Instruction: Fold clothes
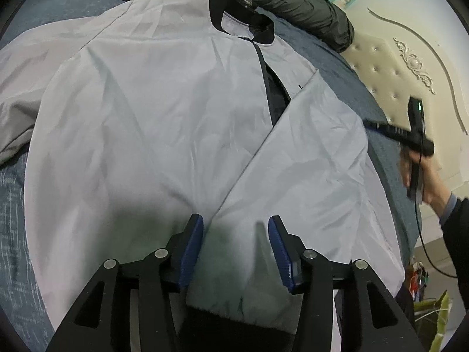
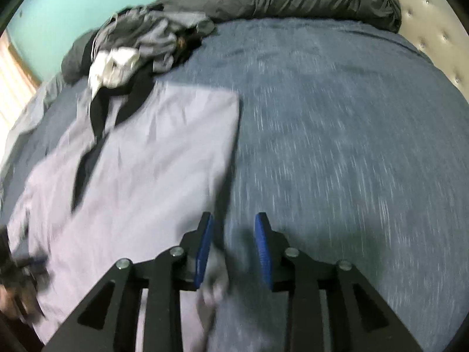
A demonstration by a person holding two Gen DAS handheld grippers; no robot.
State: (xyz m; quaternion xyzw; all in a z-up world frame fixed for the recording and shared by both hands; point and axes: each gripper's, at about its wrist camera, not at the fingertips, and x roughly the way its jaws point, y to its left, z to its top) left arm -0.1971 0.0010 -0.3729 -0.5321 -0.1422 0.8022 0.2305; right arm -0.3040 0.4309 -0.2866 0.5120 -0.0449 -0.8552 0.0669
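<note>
- Here the grey jacket [image 1: 164, 123] lies flat on the blue bed [image 2: 337, 123], collar far, hem nearest the left gripper [image 1: 236, 249];
- both jaws parted, empty; the right gripper [image 2: 233, 252] hovers beside its right edge.

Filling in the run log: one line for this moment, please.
jacket: flat on bed, one side folded in | left gripper: open | right gripper: open

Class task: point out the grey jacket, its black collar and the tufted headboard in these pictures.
grey jacket [image 1: 164, 111]: left wrist view, on its front panel.
black collar [image 1: 215, 11]: left wrist view, on the upright left band.
tufted headboard [image 1: 381, 67]: left wrist view, on the buttoned padding.
</note>
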